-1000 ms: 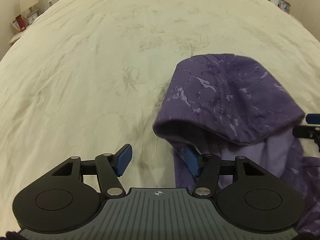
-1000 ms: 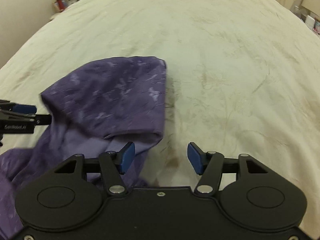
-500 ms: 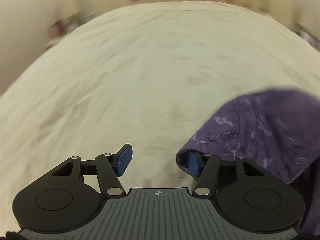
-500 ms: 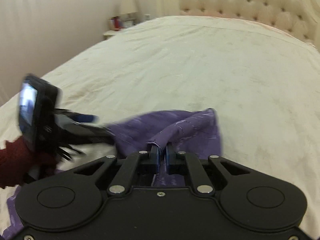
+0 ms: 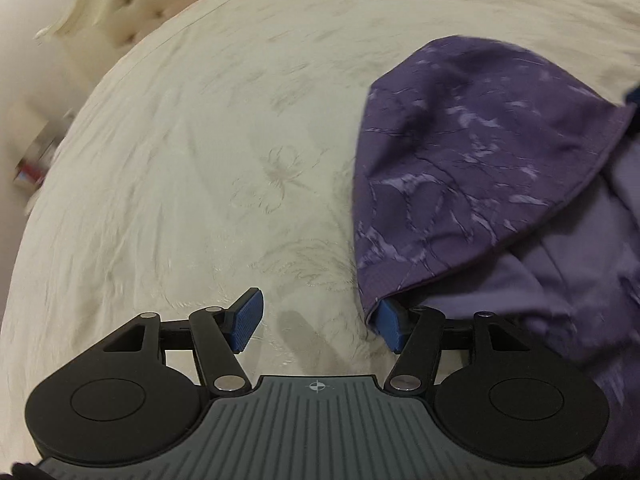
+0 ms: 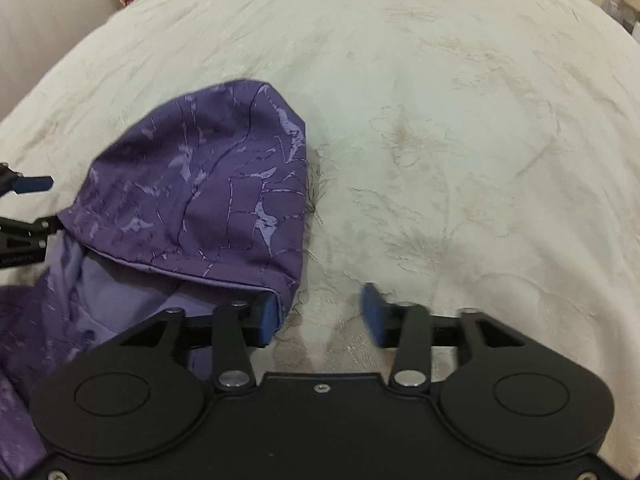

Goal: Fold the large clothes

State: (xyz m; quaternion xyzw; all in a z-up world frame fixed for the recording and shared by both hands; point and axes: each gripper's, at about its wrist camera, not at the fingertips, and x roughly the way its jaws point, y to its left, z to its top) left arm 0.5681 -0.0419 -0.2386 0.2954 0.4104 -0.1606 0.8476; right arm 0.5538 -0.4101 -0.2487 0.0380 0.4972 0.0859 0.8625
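**Both grippers spread beside purple hoodie's hood**

The purple hoodie (image 5: 472, 168) lies on the cream bedspread (image 5: 200, 160). The left gripper (image 5: 318, 322) is opening, empty, 1 pad touching the hood's corner. The right gripper (image 6: 320, 316) is opening too, nothing between its pads.

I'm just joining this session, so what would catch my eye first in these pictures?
The purple marbled garment, its top folded over to show paler lining, lies on a cream embroidered bedspread. The right gripper is opening beside its right edge and the left gripper beside its left edge, nothing between either pair of fingers.
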